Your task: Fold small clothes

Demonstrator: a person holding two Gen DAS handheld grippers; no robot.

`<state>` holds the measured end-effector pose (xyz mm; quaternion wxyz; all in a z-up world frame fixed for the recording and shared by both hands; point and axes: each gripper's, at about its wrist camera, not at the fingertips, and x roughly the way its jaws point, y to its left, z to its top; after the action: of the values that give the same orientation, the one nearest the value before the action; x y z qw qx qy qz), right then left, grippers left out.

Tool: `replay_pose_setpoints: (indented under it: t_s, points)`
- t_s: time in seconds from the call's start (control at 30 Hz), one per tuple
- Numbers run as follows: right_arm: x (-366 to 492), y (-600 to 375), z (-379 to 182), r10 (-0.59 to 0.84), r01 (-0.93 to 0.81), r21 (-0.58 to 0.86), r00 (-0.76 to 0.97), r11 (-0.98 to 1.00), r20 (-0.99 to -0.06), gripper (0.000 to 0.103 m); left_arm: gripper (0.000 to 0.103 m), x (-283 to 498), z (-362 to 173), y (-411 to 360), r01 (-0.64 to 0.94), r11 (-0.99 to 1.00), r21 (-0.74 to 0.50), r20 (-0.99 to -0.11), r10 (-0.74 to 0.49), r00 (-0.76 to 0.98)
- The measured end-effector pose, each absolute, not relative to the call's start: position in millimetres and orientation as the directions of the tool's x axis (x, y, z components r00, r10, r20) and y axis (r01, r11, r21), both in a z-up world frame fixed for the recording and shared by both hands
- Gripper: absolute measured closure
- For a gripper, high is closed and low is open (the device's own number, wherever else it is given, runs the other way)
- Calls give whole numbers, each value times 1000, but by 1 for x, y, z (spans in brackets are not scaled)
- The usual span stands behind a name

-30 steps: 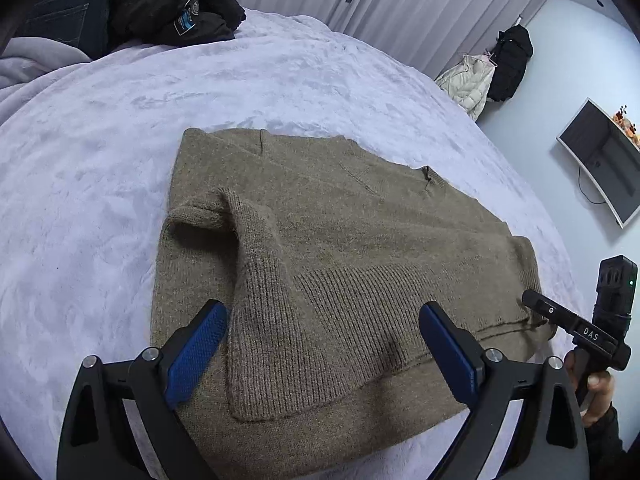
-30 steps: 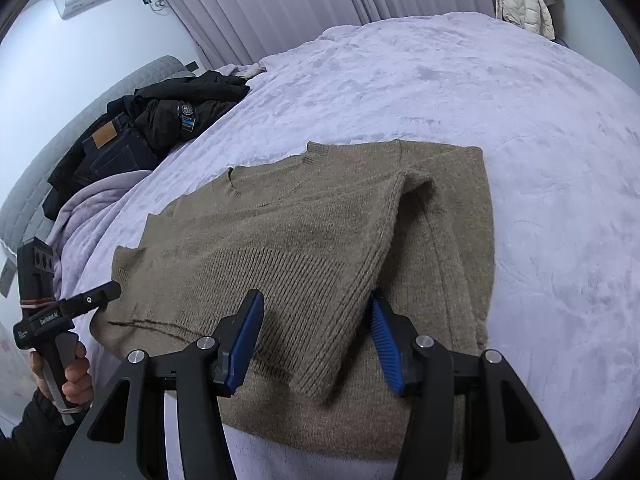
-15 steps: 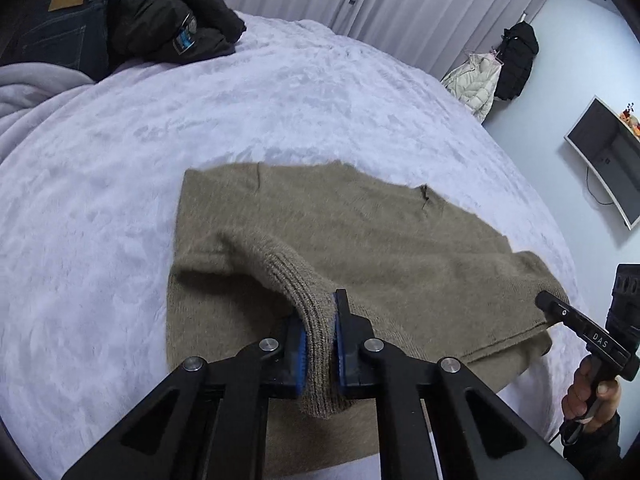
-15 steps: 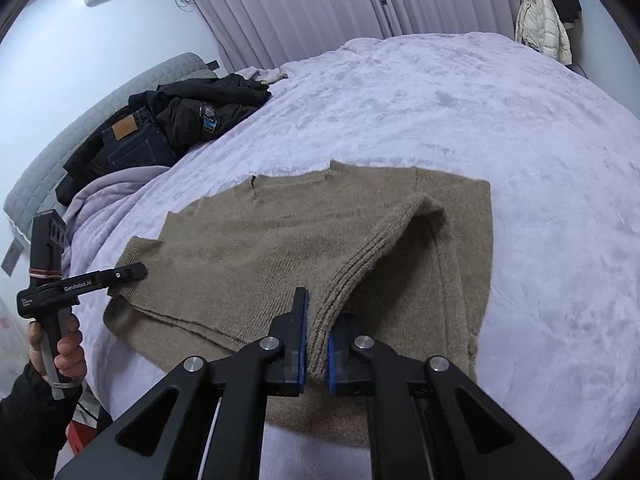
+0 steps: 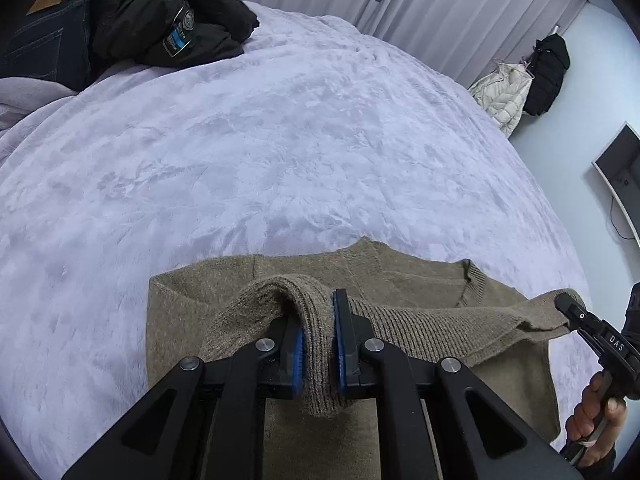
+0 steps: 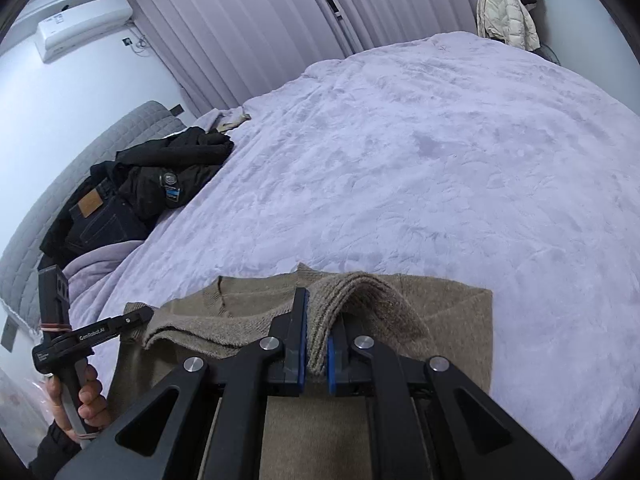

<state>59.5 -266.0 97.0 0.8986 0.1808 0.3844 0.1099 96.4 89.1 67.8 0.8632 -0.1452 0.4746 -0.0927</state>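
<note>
A tan knitted sweater [image 5: 420,292] lies on the lilac bed cover [image 5: 280,140]; it also shows in the right wrist view [image 6: 452,312]. My left gripper [image 5: 318,344] is shut on the ribbed hem of the sweater and holds it lifted. My right gripper [image 6: 316,344] is shut on the ribbed hem at the other side and holds it lifted too. The hem stretches between the two grippers above the rest of the sweater. The right gripper shows in the left wrist view [image 5: 568,308], the left gripper in the right wrist view [image 6: 140,316].
A pile of dark jackets and jeans [image 5: 120,20] lies at the far left of the bed, in front of a grey headboard [image 6: 80,152]. Coats [image 5: 524,80] hang by the curtains. A monitor [image 5: 620,168] is on the right wall.
Both grippers went from open over the hem to shut on it. They have since lifted the hem and carried it toward the collar end of the sweater.
</note>
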Motion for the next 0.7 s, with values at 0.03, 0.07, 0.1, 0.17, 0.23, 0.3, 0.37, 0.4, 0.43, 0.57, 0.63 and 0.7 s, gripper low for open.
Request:
replay_pose_setpoints:
  t_s: [0.03,0.07,0.1,0.17,0.23,0.3,0.37,0.4,0.43,0.57,0.63,0.7]
  points:
    - [69,-264,92,337,-55,409,669,911,-662,95,84,103,63,89,9,941,-339,-813,-298,501]
    - [76,-263,88,345,-57,413,660,909,-668,92,78,107,59,88,0,940,-341,-826,-300,477]
    - [83,-261,84,353,-60,418,651,907,-672,92,76,108,57,88,2,940,-342,-825,-301,479]
    - [94,-255,77,299,-33,366,646,930,-702,79,51,107,58,86,20,944,-331,-814,-296,500]
    - [101,-251,73,264,-23,329,650,944,-712,65,18,102,67,91,6,945,-328,-768,-270,581]
    - [105,-250,71,269,-22,338,654,941,-707,43,0,95,78,100,-43,944,-326,-717,-217,663]
    - [105,-251,70,262,-6,347,666,938,-699,36,0,96,80,107,-43,934,-356,-715,-242,656]
    - [104,-252,69,262,-1,349,663,937,-701,36,0,94,82,110,-38,931,-362,-719,-253,648]
    - [102,-253,68,259,5,348,657,938,-708,36,0,89,84,111,-31,935,-352,-721,-250,647]
    - [75,-252,73,101,40,165,642,986,-760,36,0,50,86,112,21,977,-214,-745,-176,644]
    - [55,-258,74,12,43,51,634,998,-773,36,0,20,83,120,56,980,-192,-746,-183,640]
    - [29,-268,74,46,-7,54,632,999,-774,36,0,-5,75,129,89,976,-197,-764,-209,610]
